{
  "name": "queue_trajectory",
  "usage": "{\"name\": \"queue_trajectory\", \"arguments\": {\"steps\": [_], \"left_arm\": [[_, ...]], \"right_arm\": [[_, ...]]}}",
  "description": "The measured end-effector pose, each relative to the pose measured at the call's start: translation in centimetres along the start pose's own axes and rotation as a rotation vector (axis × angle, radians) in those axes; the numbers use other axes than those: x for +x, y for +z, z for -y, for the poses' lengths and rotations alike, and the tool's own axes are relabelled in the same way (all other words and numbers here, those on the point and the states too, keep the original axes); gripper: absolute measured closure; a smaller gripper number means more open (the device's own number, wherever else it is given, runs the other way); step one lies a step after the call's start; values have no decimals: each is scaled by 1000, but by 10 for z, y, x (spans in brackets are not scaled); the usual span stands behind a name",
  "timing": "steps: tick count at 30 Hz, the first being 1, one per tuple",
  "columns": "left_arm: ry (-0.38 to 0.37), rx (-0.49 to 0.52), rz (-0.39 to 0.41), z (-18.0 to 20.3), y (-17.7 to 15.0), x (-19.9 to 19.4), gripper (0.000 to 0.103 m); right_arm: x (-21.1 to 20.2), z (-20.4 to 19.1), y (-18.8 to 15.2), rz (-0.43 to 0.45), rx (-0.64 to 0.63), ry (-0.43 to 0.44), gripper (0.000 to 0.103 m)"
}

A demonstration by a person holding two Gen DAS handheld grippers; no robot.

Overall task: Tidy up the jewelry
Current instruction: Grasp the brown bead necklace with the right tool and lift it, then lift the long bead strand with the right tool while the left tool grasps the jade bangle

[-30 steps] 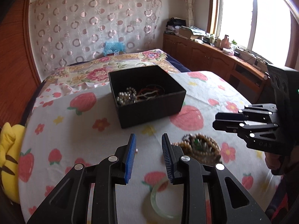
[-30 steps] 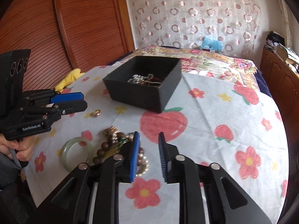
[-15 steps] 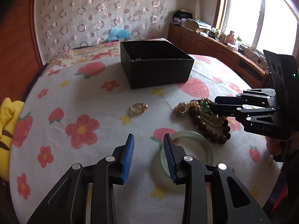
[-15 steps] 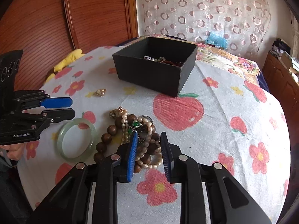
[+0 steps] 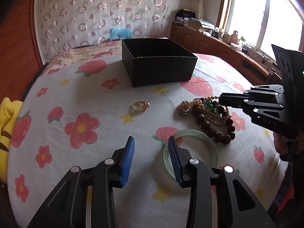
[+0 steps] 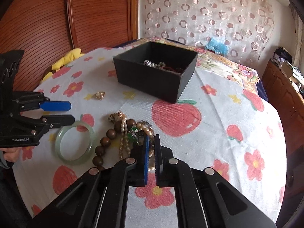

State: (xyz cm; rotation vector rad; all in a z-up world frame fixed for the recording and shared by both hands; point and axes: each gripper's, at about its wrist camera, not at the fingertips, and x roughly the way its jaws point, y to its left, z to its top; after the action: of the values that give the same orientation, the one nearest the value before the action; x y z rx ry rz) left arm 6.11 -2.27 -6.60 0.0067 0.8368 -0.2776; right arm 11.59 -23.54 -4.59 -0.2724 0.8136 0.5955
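Note:
A black box (image 5: 158, 64) with pearls and red cord inside (image 6: 161, 65) stands on the flowered cloth. A gold pearl ring (image 5: 140, 106) lies in front of it. A pile of pearl strands and brown wooden beads (image 5: 210, 116) lies to the right, with a pale green jade bangle (image 5: 190, 151) near it. My left gripper (image 5: 151, 158) is open and empty, its right finger over the bangle's left edge. My right gripper (image 6: 151, 152) is nearly shut down in the bead pile (image 6: 129, 134), seemingly pinching a pearl strand.
A yellow plush toy (image 5: 6, 125) lies at the table's left edge. A wooden wall panel (image 6: 57, 15) stands behind it. A bed with a floral cover (image 5: 91, 49) lies beyond the box. A wooden sideboard (image 5: 228, 47) with clutter runs under the window.
Both grippers have dropped lower toward the table. My right gripper has narrowed from open to almost shut in the bead pile. My left gripper has stayed open near the bangle.

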Motion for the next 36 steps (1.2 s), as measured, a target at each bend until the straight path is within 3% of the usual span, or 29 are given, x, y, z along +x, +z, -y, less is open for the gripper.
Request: {"name": "queue_trajectory", "arguments": {"steps": [12, 15, 18, 21, 36], "left_arm": [[16, 9, 13, 4, -1, -1, 67], [-5, 5, 23, 7, -1, -6, 54], [-17, 16, 31, 12, 0, -12, 52], [-30, 29, 33, 18, -1, -14, 43], [-42, 60, -21, 32, -4, -5, 28]], "right_arm": [[-36, 10, 12, 105, 26, -9, 97], [-44, 11, 16, 124, 29, -16, 97], [-51, 14, 21, 141, 34, -23, 97], [-59, 15, 25, 162, 39, -23, 97], [-99, 25, 53, 264, 35, -77, 97]]}}
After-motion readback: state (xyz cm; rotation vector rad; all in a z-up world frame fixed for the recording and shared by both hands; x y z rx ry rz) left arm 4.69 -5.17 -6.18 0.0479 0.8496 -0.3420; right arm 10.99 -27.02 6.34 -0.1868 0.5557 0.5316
